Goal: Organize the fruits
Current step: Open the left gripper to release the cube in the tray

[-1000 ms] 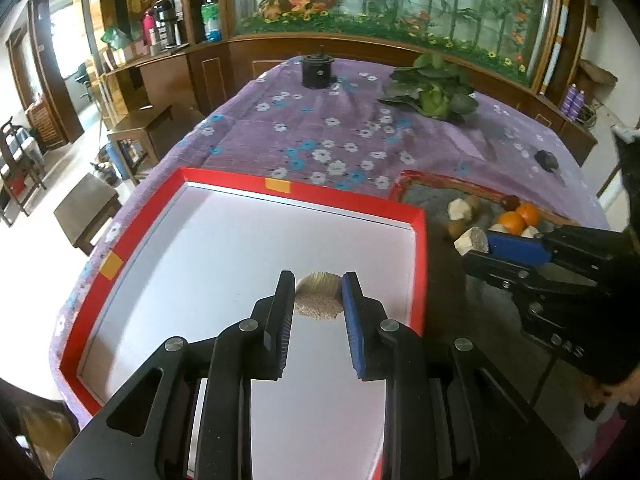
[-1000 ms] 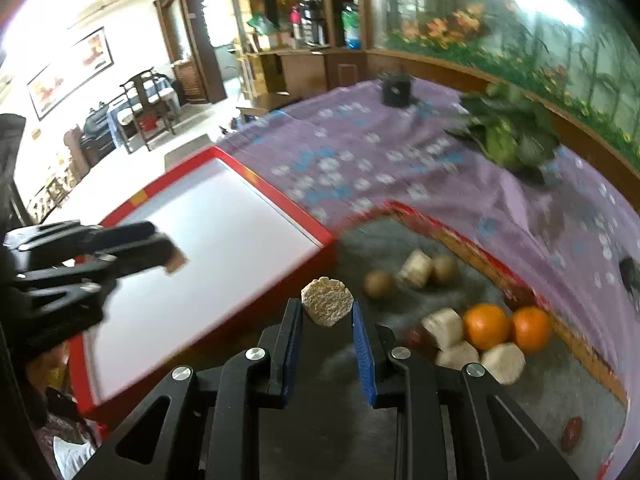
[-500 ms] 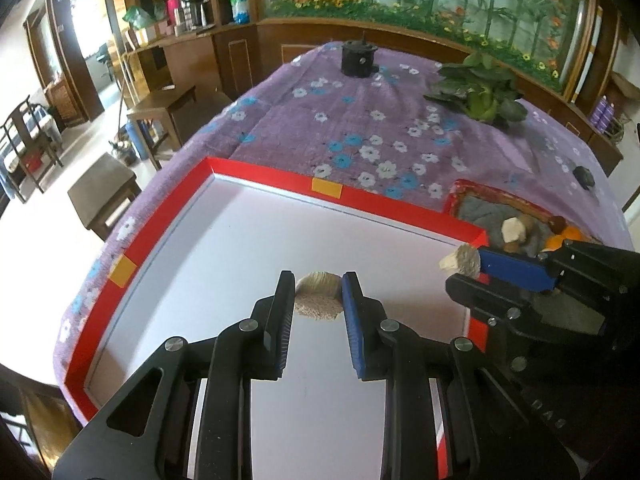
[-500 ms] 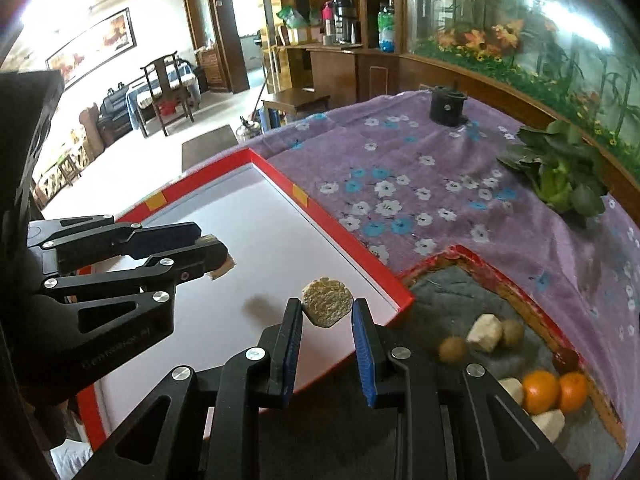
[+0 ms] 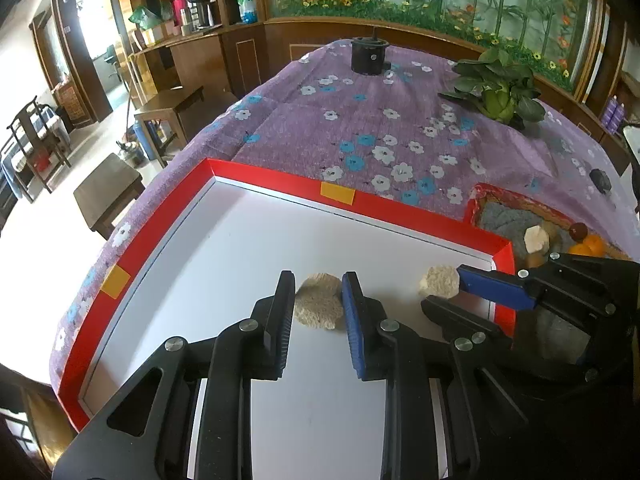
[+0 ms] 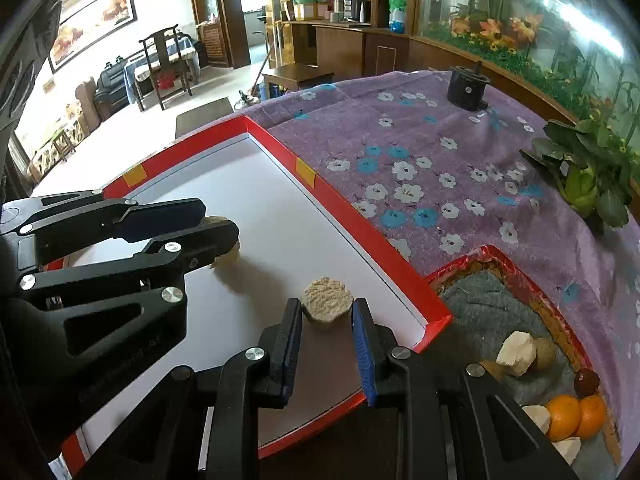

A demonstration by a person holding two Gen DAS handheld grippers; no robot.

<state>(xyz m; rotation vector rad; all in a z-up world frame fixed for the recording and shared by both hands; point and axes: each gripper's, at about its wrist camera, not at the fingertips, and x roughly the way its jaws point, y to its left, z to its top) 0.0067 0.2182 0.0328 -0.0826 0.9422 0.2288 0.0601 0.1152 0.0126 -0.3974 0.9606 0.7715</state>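
Observation:
My left gripper point(image 5: 319, 294) is shut on a beige rough fruit piece point(image 5: 318, 306) over the white floor of the red-rimmed tray point(image 5: 280, 188). My right gripper point(image 6: 327, 310) is shut on a second beige round piece point(image 6: 327, 299) above the tray's near right part point(image 6: 360, 240). In the left wrist view the right gripper point(image 5: 444, 288) holds its piece point(image 5: 438, 280) just inside the tray's right corner. In the right wrist view the left gripper point(image 6: 216, 232) is at the left, its piece mostly hidden.
A red-edged basket point(image 6: 516, 268) with a grey lining, right of the tray, holds two oranges point(image 6: 576, 416), pale chunks point(image 6: 516, 352) and small dark fruits point(image 6: 586, 382). A leafy plant point(image 5: 496, 88) and a black pot point(image 5: 370, 54) stand farther on the purple flowered cloth.
The right gripper has carried its piece left from over the basket to over the white tray, beside the left gripper. The left gripper keeps its piece and has moved slightly forward over the tray.

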